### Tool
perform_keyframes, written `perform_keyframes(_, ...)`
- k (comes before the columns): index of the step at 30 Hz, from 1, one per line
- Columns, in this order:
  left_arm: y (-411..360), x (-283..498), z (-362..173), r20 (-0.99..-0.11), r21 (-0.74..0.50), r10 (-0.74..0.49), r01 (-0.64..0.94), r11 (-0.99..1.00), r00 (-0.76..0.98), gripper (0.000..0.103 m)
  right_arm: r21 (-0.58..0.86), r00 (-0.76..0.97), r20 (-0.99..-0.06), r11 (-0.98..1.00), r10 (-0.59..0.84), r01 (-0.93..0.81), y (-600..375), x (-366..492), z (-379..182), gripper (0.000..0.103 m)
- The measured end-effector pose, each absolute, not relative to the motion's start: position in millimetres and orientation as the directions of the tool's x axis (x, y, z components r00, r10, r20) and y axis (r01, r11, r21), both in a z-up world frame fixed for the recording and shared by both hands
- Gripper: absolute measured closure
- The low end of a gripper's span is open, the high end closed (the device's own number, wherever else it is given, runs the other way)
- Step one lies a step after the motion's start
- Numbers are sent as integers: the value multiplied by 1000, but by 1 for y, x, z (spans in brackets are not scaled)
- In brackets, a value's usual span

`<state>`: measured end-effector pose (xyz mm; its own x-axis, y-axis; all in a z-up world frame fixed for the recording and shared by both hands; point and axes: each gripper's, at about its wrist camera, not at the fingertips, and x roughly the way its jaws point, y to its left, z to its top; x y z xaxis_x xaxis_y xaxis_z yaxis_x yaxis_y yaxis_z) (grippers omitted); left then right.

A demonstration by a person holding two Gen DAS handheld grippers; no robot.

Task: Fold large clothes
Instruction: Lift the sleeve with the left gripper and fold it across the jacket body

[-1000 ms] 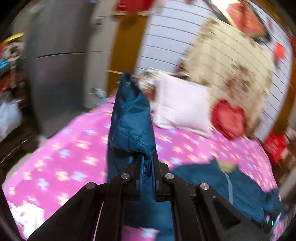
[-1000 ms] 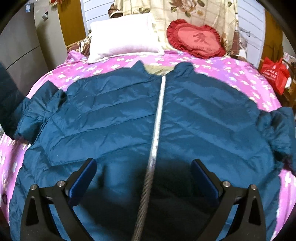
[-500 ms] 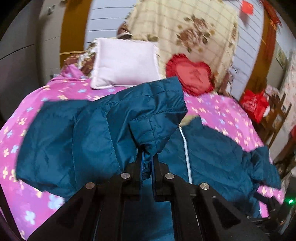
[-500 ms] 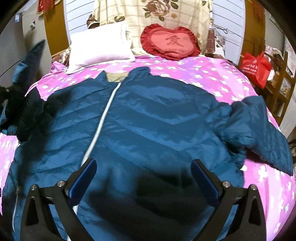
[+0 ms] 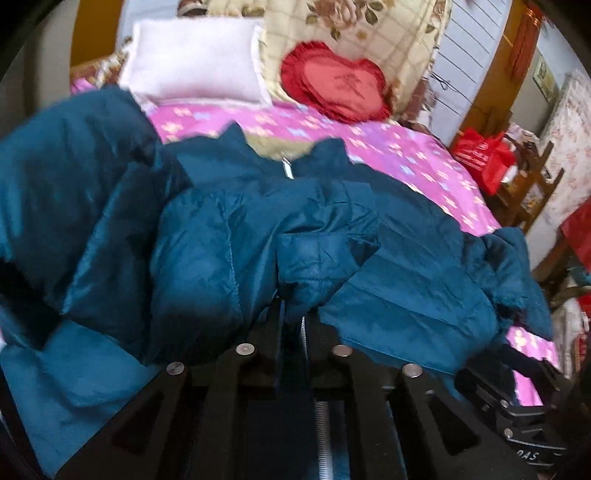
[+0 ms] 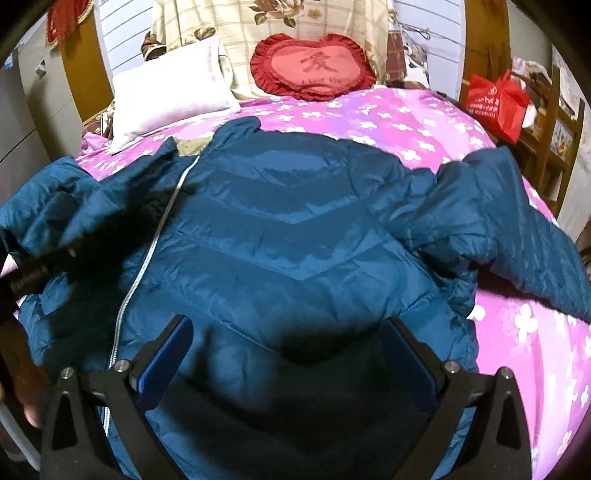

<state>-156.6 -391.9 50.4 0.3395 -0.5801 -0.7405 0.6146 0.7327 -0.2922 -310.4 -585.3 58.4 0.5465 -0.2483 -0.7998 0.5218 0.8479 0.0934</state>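
Observation:
A dark teal puffer jacket [image 6: 288, 236] lies front up on the pink flowered bed [image 6: 424, 122], its zipper [image 6: 155, 240] running toward me. My left gripper [image 5: 291, 310] is shut on the cuff of the jacket's left sleeve [image 5: 317, 254] and holds it over the jacket's chest. The sleeve folds across the body. My right gripper [image 6: 284, 354] is open and empty, hovering over the jacket's lower hem. The other sleeve [image 6: 517, 221] lies spread to the right on the bed.
A white pillow [image 6: 166, 99], a red heart cushion [image 6: 310, 66] and a floral quilt [image 6: 273, 22] sit at the headboard. A red bag [image 6: 495, 103] stands on wooden furniture at the right. A grey wardrobe [image 6: 33, 107] is on the left.
My left gripper has carried the sleeve from high at the left side inward and down over the jacket's chest. My right gripper has shifted right along the hem, still open.

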Motion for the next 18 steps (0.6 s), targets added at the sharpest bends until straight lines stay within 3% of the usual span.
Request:
perform_keyframes(2, -397, -159, 46, -746, -313, -596, 633, 708, 298, 100, 118, 549, -802, 839, -235, 532, -590, -312, 55, 0)
perform_keyframes(4, -397, -162, 46, -743, -328, -609, 642, 693, 277, 75, 152, 554, -803, 824, -219, 545, -596, -314, 53, 0)
perform_keyframes(5, -396, -163, 47, -740, -336, -616, 645, 686, 269, 72, 163, 555, -804, 818, -214, 552, -598, -315, 53, 0)
perform_keyframes(13, -354, -188, 88, -726, -195, -576, 690, 697, 377, 71, 253, 593, -788, 794, -163, 554, -602, -308, 57, 0)
perform_keyframes(18, -286, -183, 112, -697, -126, -508, 610, 782, 506, 71, 348, 651, -756, 800, -70, 489, -588, -277, 63, 0)
